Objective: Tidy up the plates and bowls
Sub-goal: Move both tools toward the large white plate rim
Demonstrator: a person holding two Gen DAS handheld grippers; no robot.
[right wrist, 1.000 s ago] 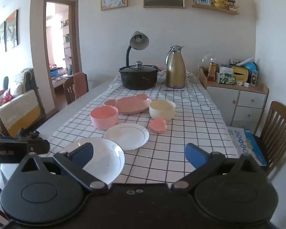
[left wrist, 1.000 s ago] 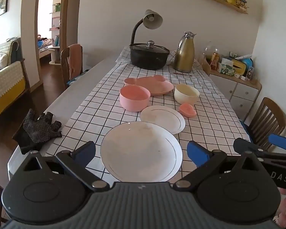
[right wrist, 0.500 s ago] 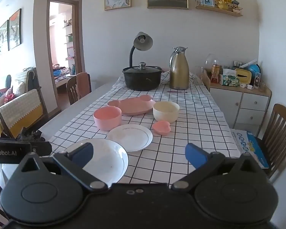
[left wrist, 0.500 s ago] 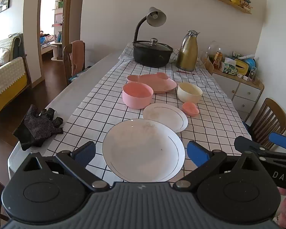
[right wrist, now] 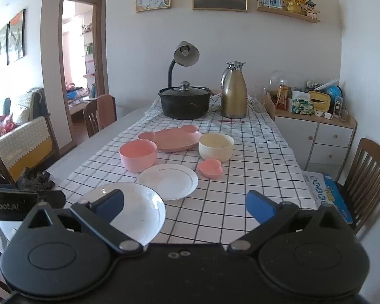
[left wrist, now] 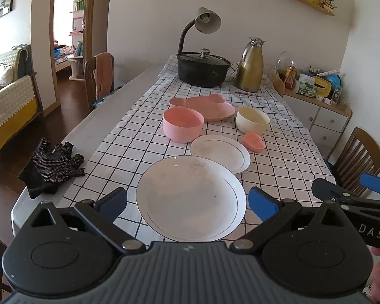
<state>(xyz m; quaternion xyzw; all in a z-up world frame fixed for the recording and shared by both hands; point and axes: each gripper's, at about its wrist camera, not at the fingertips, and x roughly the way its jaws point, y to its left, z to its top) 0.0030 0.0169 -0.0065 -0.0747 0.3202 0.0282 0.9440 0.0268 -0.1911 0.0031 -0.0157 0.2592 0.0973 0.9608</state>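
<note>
A large white plate lies at the near table edge, with a smaller white plate just behind it. A pink bowl, a cream bowl, a small pink heart dish and a pink mouse-shaped plate sit further back. My left gripper is open and empty, its fingers either side of the large plate's near part, above it. My right gripper is open and empty, right of the large plate; it also shows in the left wrist view.
A black lidded pot, a desk lamp and a gold thermos jug stand at the far end. A black glove lies at the table's left edge. Chairs stand at left and right. A sideboard is at right.
Both grippers have drifted slightly forward and tilted, so the dishes sit a little differently in view. Nothing on the table has moved. Both grippers stay open.
</note>
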